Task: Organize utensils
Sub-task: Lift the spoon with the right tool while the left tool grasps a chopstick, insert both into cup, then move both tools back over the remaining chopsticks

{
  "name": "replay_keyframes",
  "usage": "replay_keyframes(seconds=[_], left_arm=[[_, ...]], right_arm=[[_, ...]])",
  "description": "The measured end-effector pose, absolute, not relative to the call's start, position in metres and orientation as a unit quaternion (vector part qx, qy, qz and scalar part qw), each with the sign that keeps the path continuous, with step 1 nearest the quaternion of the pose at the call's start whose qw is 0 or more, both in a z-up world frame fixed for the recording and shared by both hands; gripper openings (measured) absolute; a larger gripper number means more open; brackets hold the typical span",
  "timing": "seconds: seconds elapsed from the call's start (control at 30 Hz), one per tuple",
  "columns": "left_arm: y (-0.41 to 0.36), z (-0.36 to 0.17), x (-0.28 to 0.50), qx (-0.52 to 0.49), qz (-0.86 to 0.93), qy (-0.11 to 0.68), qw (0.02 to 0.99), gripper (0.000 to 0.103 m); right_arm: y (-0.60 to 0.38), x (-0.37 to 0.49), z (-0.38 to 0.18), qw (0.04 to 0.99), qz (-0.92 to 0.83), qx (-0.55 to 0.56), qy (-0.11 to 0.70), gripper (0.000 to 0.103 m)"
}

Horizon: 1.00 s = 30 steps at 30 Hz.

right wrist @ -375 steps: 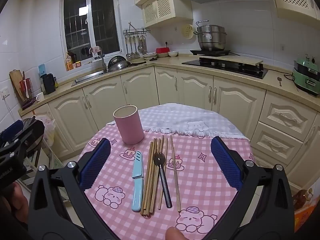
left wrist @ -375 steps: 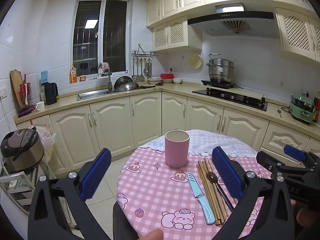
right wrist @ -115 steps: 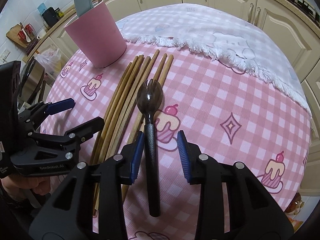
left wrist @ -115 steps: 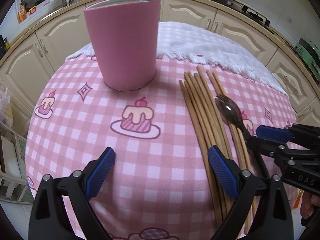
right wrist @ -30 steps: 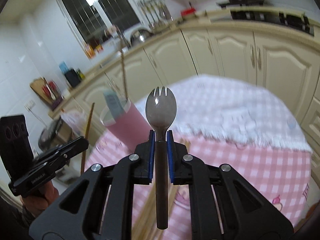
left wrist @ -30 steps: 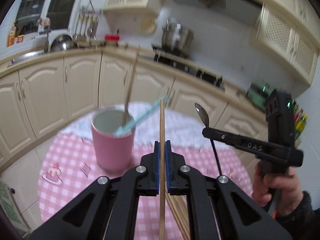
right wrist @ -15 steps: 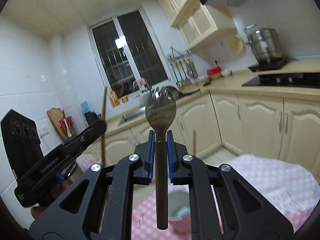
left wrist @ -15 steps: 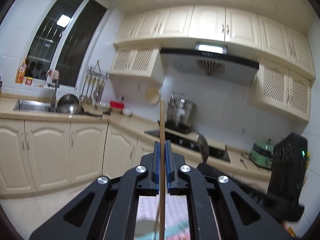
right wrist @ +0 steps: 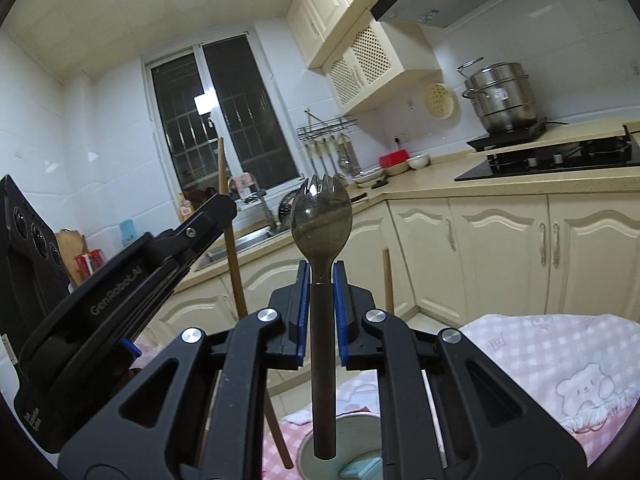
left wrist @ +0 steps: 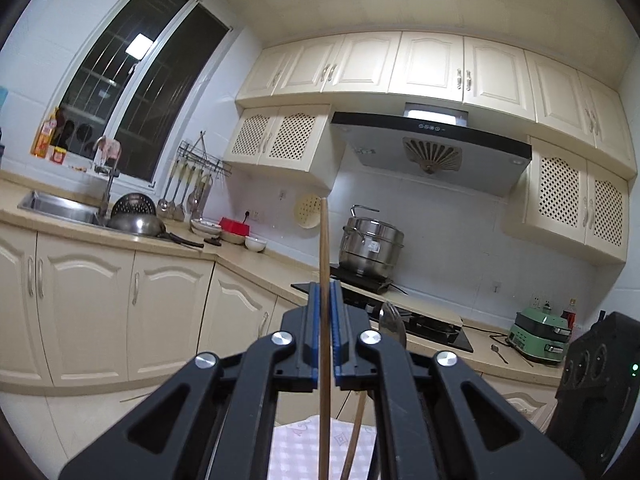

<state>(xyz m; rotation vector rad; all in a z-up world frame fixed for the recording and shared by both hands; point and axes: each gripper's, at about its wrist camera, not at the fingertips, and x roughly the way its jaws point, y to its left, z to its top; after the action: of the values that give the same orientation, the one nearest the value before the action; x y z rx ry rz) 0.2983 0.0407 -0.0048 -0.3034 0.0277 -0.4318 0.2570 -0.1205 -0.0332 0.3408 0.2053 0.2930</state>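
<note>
My right gripper (right wrist: 321, 308) is shut on the dark handle of a metal spork (right wrist: 321, 216), held upright with its tines on top. The handle's lower end hangs just above the open mouth of the pink cup (right wrist: 352, 428), which holds a light-blue knife (right wrist: 360, 470) and a chopstick (right wrist: 387, 280). My left gripper (left wrist: 325, 320) is shut on a single wooden chopstick (left wrist: 325, 240), also upright. In the right wrist view it (right wrist: 160, 256) sits close on the left with its chopstick (right wrist: 230, 240) slanting down beside the cup. The spork's head (left wrist: 392, 324) peeks out just right of the left jaws.
The round table carries a pink checked cloth (right wrist: 292, 420) and a white bear-print cloth (right wrist: 540, 360). Cream cabinets, a sink (left wrist: 56, 204), a hob with a steel pot (left wrist: 370, 248) and a green cooker (left wrist: 540, 336) line the counters behind.
Both grippers have risen and tipped up to level, so the views swung from the table to the kitchen walls. The cup now lies under the spork's handle end. Both grips are unchanged.
</note>
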Motion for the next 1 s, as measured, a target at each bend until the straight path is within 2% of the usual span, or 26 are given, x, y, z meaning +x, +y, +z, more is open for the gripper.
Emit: replay_keyframes(seconds=[0.37, 0.4, 0.43, 0.47, 0.5, 0.57, 0.63, 0.67, 0.77, 0.83, 0.87, 0.93, 1.0], left_arm=[[0.045, -0.039, 0.313, -0.156, -0.222, 0.032, 0.962, 0.006], [0.045, -0.039, 0.313, -0.154, -0.226, 0.035, 0.961, 0.011], [0.047, -0.039, 0.312, -0.157, -0.232, 0.038, 0.959, 0.028], [0.050, -0.038, 0.310, -0.163, -0.233, 0.036, 0.958, 0.036], [0.052, -0.036, 0.307, -0.160, -0.229, 0.033, 0.960, 0.046], [0.053, -0.032, 0.303, -0.152, -0.232, 0.033, 0.960, 0.048], [0.053, -0.028, 0.298, -0.147, -0.232, 0.036, 0.961, 0.059], [0.054, -0.025, 0.295, -0.146, -0.232, 0.036, 0.961, 0.060], [0.056, -0.018, 0.287, -0.144, -0.229, 0.041, 0.962, 0.077], [0.057, -0.014, 0.281, -0.143, -0.225, 0.045, 0.963, 0.088], [0.058, -0.011, 0.279, -0.141, -0.221, 0.046, 0.964, 0.090], [0.057, -0.006, 0.273, -0.134, -0.212, 0.051, 0.967, 0.095], [0.056, -0.001, 0.267, -0.123, -0.201, 0.062, 0.970, 0.095]], right_arm=[[-0.108, 0.256, -0.053, 0.971, 0.130, 0.153, 0.126, 0.015], [-0.109, 0.252, -0.052, 0.973, 0.120, 0.150, 0.127, 0.027], [-0.112, 0.249, -0.051, 0.974, 0.111, 0.150, 0.129, 0.047], [-0.114, 0.247, -0.051, 0.973, 0.109, 0.154, 0.130, 0.058], [-0.119, 0.243, -0.050, 0.972, 0.111, 0.162, 0.130, 0.062], [-0.122, 0.236, -0.045, 0.974, 0.103, 0.157, 0.126, 0.064], [-0.124, 0.231, -0.040, 0.975, 0.104, 0.151, 0.124, 0.067], [-0.124, 0.229, -0.038, 0.975, 0.103, 0.151, 0.124, 0.068], [-0.130, 0.223, -0.031, 0.977, 0.097, 0.149, 0.121, 0.079], [-0.136, 0.218, -0.025, 0.977, 0.093, 0.148, 0.119, 0.083], [-0.139, 0.217, -0.023, 0.978, 0.089, 0.145, 0.119, 0.088], [-0.147, 0.214, -0.017, 0.979, 0.083, 0.143, 0.122, 0.093], [-0.156, 0.212, -0.013, 0.978, 0.077, 0.139, 0.133, 0.095]])
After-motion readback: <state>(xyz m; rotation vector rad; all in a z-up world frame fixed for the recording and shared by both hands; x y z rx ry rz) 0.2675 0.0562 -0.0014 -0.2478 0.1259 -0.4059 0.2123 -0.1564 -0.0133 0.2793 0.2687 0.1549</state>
